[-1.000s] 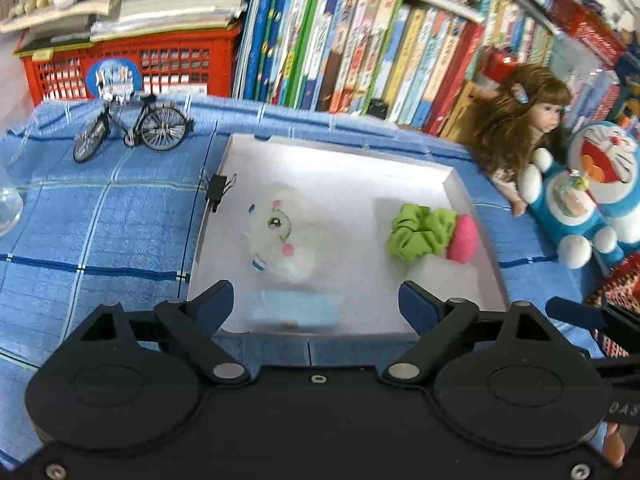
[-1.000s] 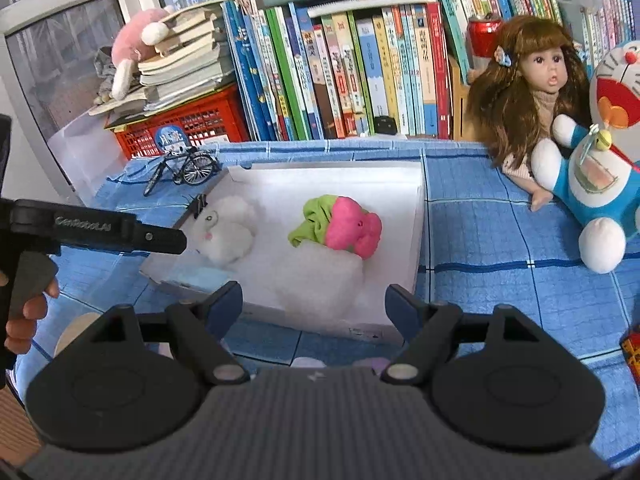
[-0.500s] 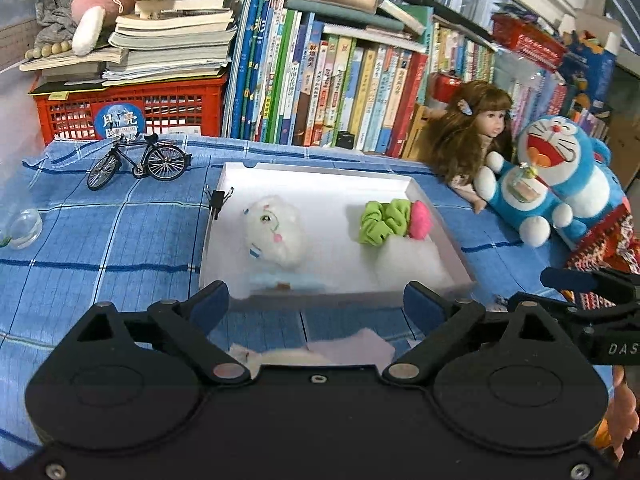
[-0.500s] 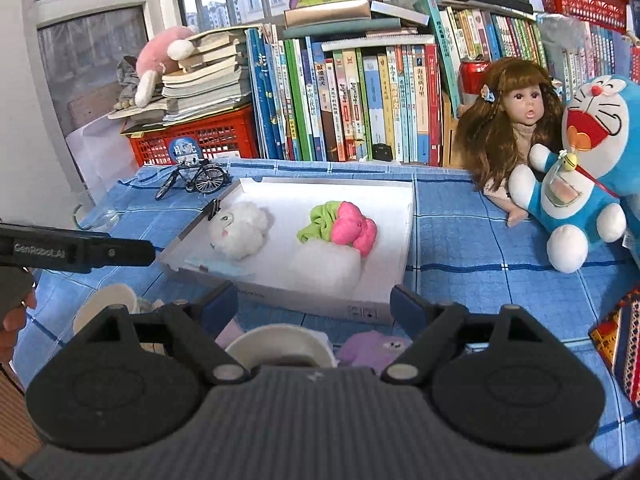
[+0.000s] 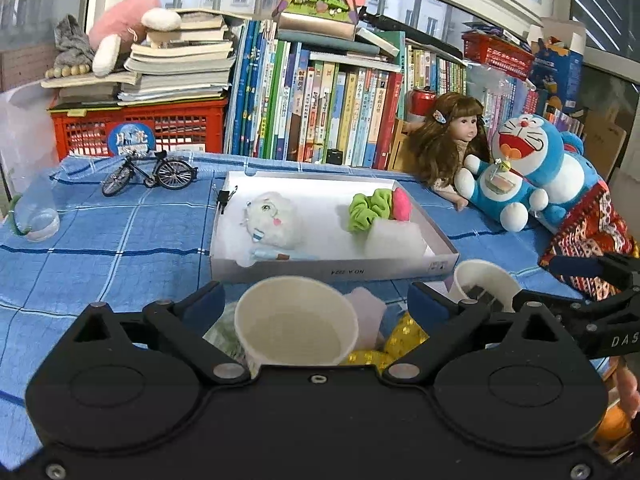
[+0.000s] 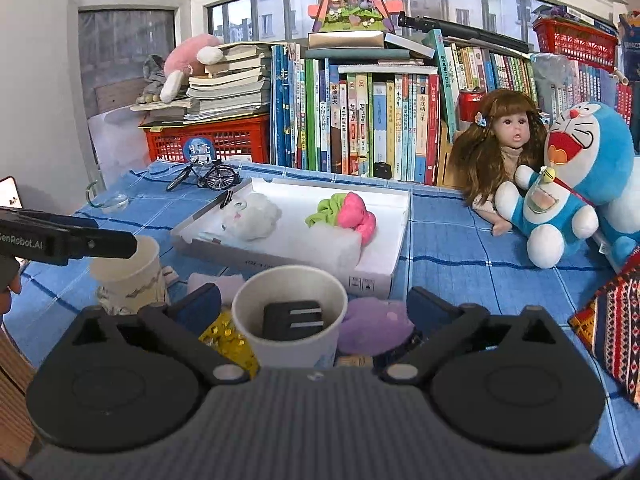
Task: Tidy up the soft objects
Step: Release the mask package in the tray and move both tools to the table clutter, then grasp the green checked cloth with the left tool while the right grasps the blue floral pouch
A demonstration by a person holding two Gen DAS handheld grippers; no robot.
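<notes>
A white tray (image 5: 400, 270) on the blue checked cloth holds a white plush (image 5: 272, 218), a green scrunchie (image 5: 366, 208), a pink soft piece (image 5: 402, 204) and a white foam block (image 5: 394, 240). My left gripper (image 5: 316, 300) is short of the tray, jaws opening, with a paper cup (image 5: 296, 328) standing free between its fingers. A pink cloth (image 5: 368, 308) and gold foil (image 5: 404, 334) lie beside that cup. My right gripper (image 6: 314, 304) is also opening around a second paper cup (image 6: 288, 312), pads clear of it, with a purple plush (image 6: 372, 326) to its right.
A doll (image 6: 500, 148) and a blue cat plush (image 6: 576, 184) sit at the right. Books and a red crate (image 5: 140, 128) line the back. A toy bicycle (image 5: 148, 172) and a glass (image 5: 38, 216) stand at the left, and patterned fabric (image 5: 588, 236) lies at the right.
Both grippers have pulled back from the tray, which now looks smaller and farther. The cups, pink cloth, gold foil and purple plush have come into view near the fingers. Both jaws stand wider.
</notes>
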